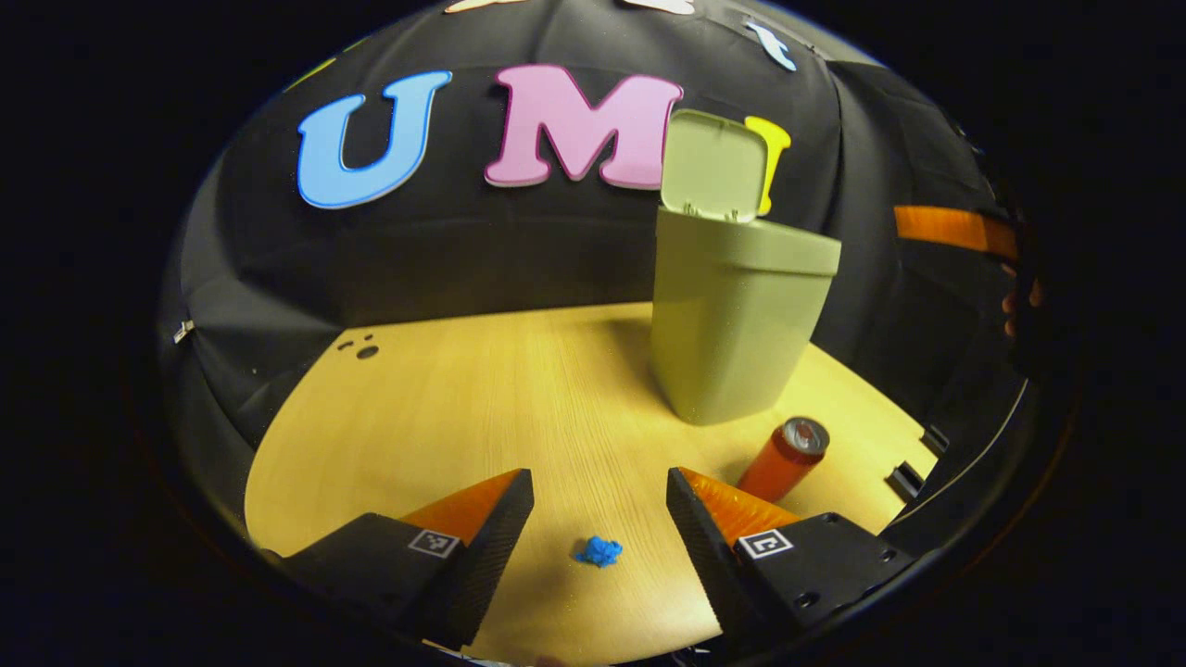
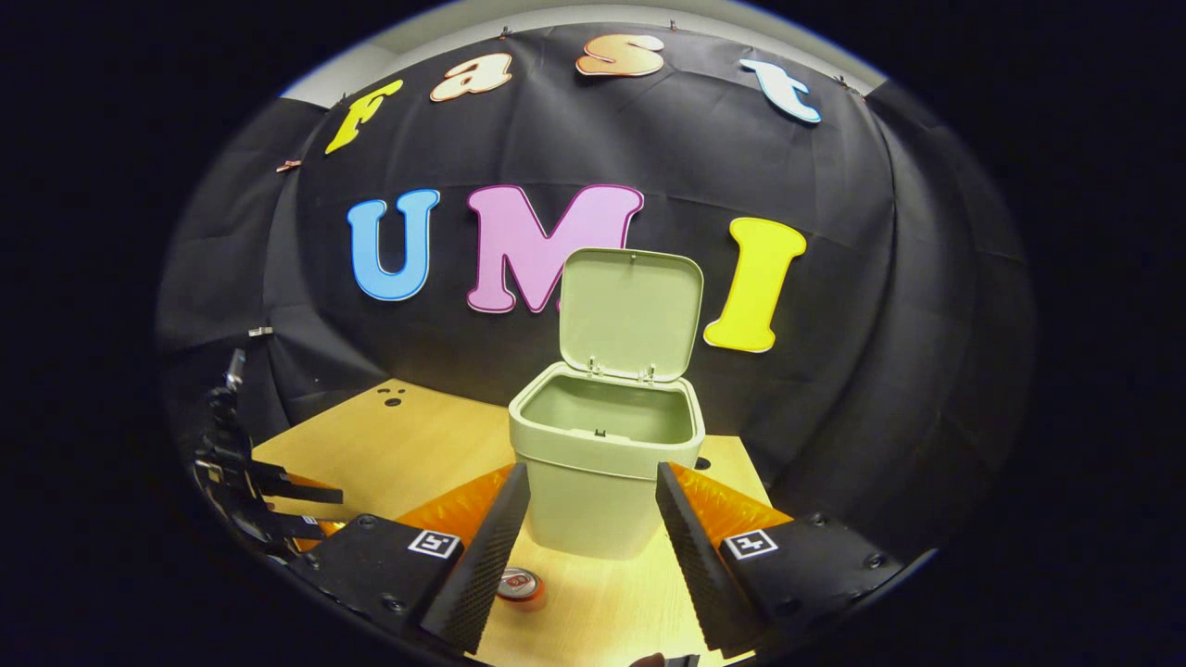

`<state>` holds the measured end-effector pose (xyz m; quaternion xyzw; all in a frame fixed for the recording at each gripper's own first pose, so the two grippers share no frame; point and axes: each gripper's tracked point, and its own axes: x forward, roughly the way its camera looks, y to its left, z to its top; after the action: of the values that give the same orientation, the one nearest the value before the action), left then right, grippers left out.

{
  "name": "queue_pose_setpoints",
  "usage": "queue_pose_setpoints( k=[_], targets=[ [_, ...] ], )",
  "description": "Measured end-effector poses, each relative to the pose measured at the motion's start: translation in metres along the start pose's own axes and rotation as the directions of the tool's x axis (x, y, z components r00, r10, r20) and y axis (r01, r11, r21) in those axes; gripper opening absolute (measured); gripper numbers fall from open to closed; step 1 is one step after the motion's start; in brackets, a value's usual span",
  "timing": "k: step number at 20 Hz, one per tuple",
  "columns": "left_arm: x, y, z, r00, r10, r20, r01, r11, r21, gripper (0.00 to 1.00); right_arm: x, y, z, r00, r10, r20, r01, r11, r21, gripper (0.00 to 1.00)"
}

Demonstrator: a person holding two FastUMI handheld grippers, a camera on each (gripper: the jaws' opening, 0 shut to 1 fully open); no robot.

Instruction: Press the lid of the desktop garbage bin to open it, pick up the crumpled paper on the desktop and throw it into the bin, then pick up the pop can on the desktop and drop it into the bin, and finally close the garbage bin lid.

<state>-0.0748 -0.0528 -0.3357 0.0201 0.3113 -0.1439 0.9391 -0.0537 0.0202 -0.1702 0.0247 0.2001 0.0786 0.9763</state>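
Bin (image 2: pixel 602 463) stands on the table (image 1: pixel 445 408) with its lid (image 2: pixel 628 313) raised upright. The can (image 1: pixel 784 458) stands just in front of it, and the paper (image 1: pixel 599 551) lies on the table between the parted fingers of the left gripper (image 1: pixel 600 508). The right gripper (image 2: pixel 593 528) hangs spread wide before the bin, gripping nothing.

Pop can (image 2: pixel 519 584) low centre in right gripper view: half hidden behind claw finger; hand (image 1: pixel 1019 301) at right edge of left gripper view mostly cut off, dark
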Motion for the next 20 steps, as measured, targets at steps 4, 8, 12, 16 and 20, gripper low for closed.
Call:
queue_pose_setpoints(
  k=[4,8,12,16,20],
  targets=[
    [0.021,0.002,-0.047,0.994,0.001,-0.113,-0.001,1.0,-0.001,0.87,-0.013,-0.006,-0.004,1.0,-0.023,-0.017,0.023,1.0,-0.007,0.87],
    [0.034,0.001,-0.068,0.988,0.004,-0.157,-0.004,1.0,0.003,0.82,-0.027,-0.006,-0.012,0.998,-0.042,-0.043,0.043,0.999,0.006,0.87],
    [0.048,-0.005,-0.082,0.979,-0.002,-0.203,0.004,1.0,0.01,0.73,-0.039,-0.001,-0.023,0.996,-0.046,-0.072,0.047,0.999,0.007,0.87],
    [0.056,0.0,-0.097,0.968,0.031,-0.25,-0.031,1.0,0.001,0.66,-0.049,-0.004,-0.031,0.994,-0.067,-0.09,0.068,0.998,0.012,0.89],
    [0.064,-0.004,-0.103,0.962,0.012,-0.271,-0.014,1.0,-0.003,0.59,-0.057,-0.01,-0.042,0.989,-0.086,-0.123,0.089,0.996,0.016,0.89]
  ],
)
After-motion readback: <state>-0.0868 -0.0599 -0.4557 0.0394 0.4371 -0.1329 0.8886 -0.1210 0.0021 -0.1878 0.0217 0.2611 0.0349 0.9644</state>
